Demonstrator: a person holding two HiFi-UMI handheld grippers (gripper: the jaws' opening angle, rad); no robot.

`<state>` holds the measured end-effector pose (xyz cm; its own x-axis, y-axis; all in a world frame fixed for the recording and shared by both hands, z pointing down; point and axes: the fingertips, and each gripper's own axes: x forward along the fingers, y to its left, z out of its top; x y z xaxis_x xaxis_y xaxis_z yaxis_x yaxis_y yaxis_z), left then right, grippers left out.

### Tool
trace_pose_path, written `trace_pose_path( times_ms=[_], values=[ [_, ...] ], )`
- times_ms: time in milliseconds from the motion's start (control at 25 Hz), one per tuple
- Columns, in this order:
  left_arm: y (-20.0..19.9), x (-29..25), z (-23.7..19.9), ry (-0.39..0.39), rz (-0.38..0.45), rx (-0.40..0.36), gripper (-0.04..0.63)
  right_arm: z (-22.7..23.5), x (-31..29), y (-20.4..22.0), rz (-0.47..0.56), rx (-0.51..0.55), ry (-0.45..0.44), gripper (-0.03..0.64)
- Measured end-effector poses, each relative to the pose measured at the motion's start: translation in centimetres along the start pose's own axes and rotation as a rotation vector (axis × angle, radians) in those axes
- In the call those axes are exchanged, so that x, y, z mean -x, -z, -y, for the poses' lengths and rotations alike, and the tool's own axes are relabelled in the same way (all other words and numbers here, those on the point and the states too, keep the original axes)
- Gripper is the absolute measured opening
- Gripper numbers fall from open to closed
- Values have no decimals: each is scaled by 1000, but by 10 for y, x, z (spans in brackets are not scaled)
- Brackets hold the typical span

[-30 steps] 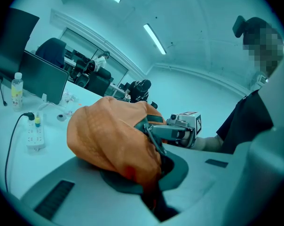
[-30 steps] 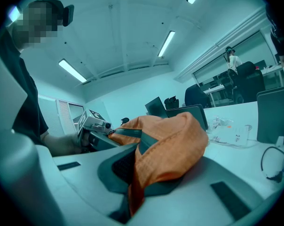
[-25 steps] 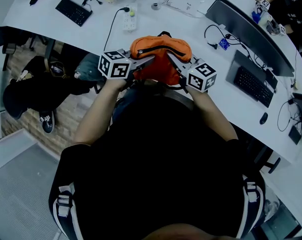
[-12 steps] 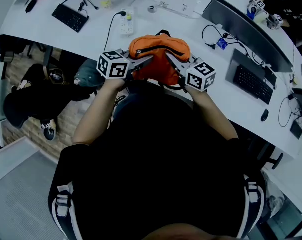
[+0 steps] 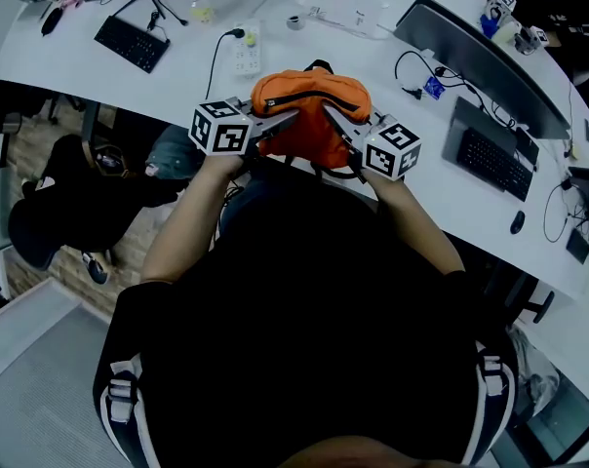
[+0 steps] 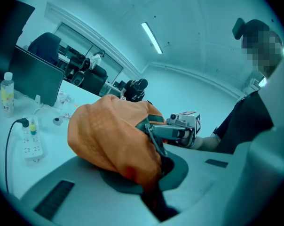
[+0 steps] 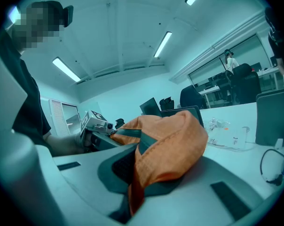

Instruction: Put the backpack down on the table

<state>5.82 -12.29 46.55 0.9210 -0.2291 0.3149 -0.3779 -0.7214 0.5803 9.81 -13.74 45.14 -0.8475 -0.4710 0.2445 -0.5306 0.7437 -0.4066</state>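
Left gripper (image 5: 291, 116): its jaws are pressed together on the left side of the bag's top. They pinch the orange cloth.
Backpack (image 5: 312, 94): small and orange. It hangs in the air between the two grippers, close in front of the person's body.
Right gripper (image 5: 330, 112): its jaws are pressed together too. They pinch the right side of the bag's top.
Which hand is nearer: neither one. Each holds its own side, and the two tips almost meet in the middle.
Long way of the bag: its top runs from left to right, from one gripper to the other.
Which way the bag points: the rounded top with the zip faces up, and the darker bottom part hangs down.
Where the bag is: right at the near edge of the white table (image 5: 182, 78). The top shows over the table and the bottom hangs by the edge. I cannot tell if the bottom touches anything.
Way to go: the bare table lies ahead of the bag, away from the person. I think both hands need to go forward a bit and then down together.
Things close by: a white power strip (image 5: 248, 45) lies just beyond the bag to the left, and a keyboard (image 5: 491, 164) lies well off to the right.
Take care: I think the bag may tip over if one side lets go first.
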Motion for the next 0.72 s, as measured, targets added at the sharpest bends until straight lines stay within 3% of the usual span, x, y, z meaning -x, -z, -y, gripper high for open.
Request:
trace_pose_path(
  times_ms=[720],
  values=[
    [-21,17,-46,42,-19,15,34,16,-45,-16,16,-33,28,23]
  ],
)
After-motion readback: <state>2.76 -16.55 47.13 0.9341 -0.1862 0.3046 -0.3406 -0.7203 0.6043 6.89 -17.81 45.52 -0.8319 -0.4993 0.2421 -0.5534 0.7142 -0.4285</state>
